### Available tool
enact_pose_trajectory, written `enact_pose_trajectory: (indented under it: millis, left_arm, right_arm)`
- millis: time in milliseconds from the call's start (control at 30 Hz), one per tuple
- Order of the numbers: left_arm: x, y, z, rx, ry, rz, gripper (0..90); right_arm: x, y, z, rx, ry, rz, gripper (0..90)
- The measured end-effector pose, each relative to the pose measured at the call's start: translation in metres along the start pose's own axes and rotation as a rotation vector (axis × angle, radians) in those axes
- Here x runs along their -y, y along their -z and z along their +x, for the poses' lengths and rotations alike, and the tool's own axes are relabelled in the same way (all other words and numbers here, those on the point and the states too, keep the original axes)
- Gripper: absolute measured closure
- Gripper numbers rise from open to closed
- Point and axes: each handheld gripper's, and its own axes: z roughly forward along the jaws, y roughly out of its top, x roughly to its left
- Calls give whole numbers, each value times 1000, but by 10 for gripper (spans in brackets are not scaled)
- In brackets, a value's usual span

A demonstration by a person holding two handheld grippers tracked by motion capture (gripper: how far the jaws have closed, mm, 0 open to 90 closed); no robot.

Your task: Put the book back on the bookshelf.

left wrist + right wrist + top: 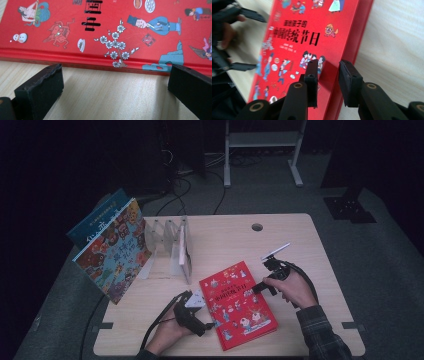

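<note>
Lying flat on table (310,250), near front edge: 1 red book (238,304), cover up, angled, roughly centre.
Flanking it: 2 grippers, 1 per hand.
Left gripper (210,324) at book's near-left edge, low on the tabletop, jaws spread wide, nothing between them; in left gripper view (115,85) both black pads sit just short of the book's edge, bare wood in the gap.
Right gripper (255,290) at book's right edge, jaws partly apart, straddling the edge; in right gripper view (328,75) one pad over the cover, the other beside the spine. Contact with book: cannot tell. Not clamped.
Trailing from each gripper: 1 black cable.
Farther back, left of centre: 1 clear divider rack (167,245), several slots, count unclear.
Leaning at rack's left end, overhanging table edge: 2 picture books, 1 multicolour (114,251) in front, 1 blue (95,222) behind it.
Near far edge: 1 round hole (257,227) in tabletop.
Beyond table: floor cables, white frame legs (262,150), dark.
</note>
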Motion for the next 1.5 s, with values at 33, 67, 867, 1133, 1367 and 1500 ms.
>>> enact_pose_trajectory:
  millis: [33, 67, 867, 1133, 1367, 1500]
  left_arm:
    - [0, 0, 0, 0, 0, -1, 0]
    - [0, 0, 0, 0, 0, -1, 0]
    - [0, -1, 0, 4, 4, -10, 0]
    - [0, -1, 0, 5, 4, -7, 0]
    - [0, -1, 0, 3, 2, -8, 0]
    - [0, 0, 0, -7, 6, -6, 0]
  right_arm:
    - [-1, 4, 3, -2, 8, -6, 687]
    - [-1, 7, 6, -11, 20, -13, 687]
    - [-28, 2, 38, -197, 14, 76, 751]
    - [-32, 5, 43, -267, 6, 62, 820]
    - [-29, 12, 46, -260, 35, 21, 854]
    - [-25, 17, 46, -251, 47, -12, 862]
